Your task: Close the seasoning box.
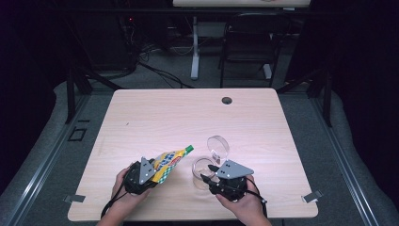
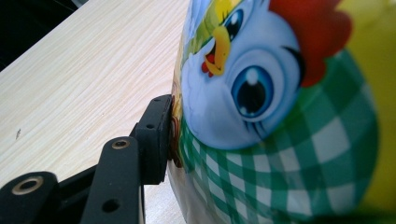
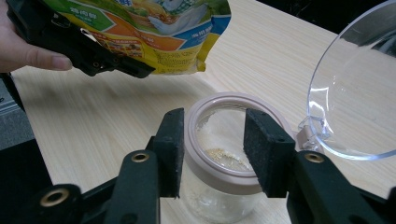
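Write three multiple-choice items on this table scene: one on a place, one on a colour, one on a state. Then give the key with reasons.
1. Where does the glass jar stand?
A. just ahead of the right hand-held gripper
B. by the table's far edge
C. on the floor

2. What colour is the pouch's cap?
A. red
B. green
C. white

3. How is the jar's clear lid?
A. shut tight
B. swung open on its hinge
C. lying apart on the table

Key: A, the right gripper view shows the jar just beyond its open jaws; B, the high view shows a green cap; B, the lid stands up beside the rim.
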A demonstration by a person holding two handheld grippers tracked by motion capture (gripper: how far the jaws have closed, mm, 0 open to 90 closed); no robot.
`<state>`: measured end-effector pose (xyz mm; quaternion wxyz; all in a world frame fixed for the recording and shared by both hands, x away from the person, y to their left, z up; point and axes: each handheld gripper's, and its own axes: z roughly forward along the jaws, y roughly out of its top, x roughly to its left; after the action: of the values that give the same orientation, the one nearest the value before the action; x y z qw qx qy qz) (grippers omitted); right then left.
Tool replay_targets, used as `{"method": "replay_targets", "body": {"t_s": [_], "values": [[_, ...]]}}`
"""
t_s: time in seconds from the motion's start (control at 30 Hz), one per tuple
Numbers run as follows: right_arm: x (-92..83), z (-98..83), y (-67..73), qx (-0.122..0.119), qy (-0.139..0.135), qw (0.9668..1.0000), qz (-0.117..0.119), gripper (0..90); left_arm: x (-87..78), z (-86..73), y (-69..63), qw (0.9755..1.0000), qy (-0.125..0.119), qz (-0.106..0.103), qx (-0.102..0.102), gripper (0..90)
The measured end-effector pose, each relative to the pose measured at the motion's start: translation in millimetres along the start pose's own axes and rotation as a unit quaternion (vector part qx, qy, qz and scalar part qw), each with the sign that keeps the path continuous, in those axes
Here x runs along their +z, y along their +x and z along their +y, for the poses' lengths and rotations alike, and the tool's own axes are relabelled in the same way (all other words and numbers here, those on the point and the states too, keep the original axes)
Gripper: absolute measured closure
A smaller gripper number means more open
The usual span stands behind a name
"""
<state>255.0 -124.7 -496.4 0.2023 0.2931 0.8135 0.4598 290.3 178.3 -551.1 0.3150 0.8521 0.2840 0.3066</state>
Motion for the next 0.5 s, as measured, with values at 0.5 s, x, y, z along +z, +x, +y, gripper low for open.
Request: {"method": "replay_targets", "body": {"t_s": [0.5], "values": [[-1.2,-9.7,10.8,-0.053,-0.015,0.9978,-0.037,69.2,1.2,2.7,-7.8,0.9998,0.007,0.002,0.020,50.7]]}}
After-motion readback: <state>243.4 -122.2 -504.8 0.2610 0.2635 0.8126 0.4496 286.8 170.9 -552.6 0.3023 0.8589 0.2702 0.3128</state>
